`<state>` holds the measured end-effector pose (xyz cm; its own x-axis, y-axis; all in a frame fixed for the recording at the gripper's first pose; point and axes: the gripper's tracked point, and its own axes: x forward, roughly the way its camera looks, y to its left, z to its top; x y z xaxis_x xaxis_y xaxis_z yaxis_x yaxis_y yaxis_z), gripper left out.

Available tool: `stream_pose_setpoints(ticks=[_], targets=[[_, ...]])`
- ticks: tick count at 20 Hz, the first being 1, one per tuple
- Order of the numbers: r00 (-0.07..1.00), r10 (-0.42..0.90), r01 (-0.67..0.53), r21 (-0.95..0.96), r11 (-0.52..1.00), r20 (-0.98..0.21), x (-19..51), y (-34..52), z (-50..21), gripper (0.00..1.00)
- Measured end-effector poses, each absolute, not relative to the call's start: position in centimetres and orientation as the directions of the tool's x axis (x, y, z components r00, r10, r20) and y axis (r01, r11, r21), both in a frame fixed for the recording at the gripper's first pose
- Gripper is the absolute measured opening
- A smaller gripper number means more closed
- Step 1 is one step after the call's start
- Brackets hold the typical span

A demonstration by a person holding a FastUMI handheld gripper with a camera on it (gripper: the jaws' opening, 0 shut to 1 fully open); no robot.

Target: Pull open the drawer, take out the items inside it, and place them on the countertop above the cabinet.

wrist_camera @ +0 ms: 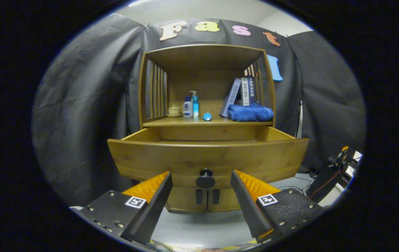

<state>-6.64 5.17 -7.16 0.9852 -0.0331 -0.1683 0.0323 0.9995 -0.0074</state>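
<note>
Already the drawer [206, 154] stood pulled out under the countertop [206, 122], its knob [205, 178] between the gripper [201, 185] fingers at twelve o'clock. The fingers were spread apart, holding nothing. Its inside was hidden behind the front board. A good next move would be to lift up high, then reach in slowly.

countertop [185, 122], blue towel [250, 113], bottles [191, 105]

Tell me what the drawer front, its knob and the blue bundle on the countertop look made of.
Drawer front: wood, warm satin varnish, visible grain. Knob: dark, smooth, probably metal or plastic. Blue bundle: soft folded cloth, likely terry towel. The claw is open, just short of the knob.
</note>
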Motion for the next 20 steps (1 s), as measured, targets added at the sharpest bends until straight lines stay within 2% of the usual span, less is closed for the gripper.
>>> stream_pose_setpoints(ticks=[4, 13, 20], targets=[[0.986, -0.04, 0.034, -0.041, 0.999, -0.164, -5.2, 5.2, -9.3, 1.0], [0.951, -0.115, 0.13, 0.033, 0.991, -0.287, 0.9, 2.7, -14.6, 1.0], [0.963, -0.138, 0.143, 0.004, 0.99, -0.23, 1.7, 2.8, -14.0, 0.98]])
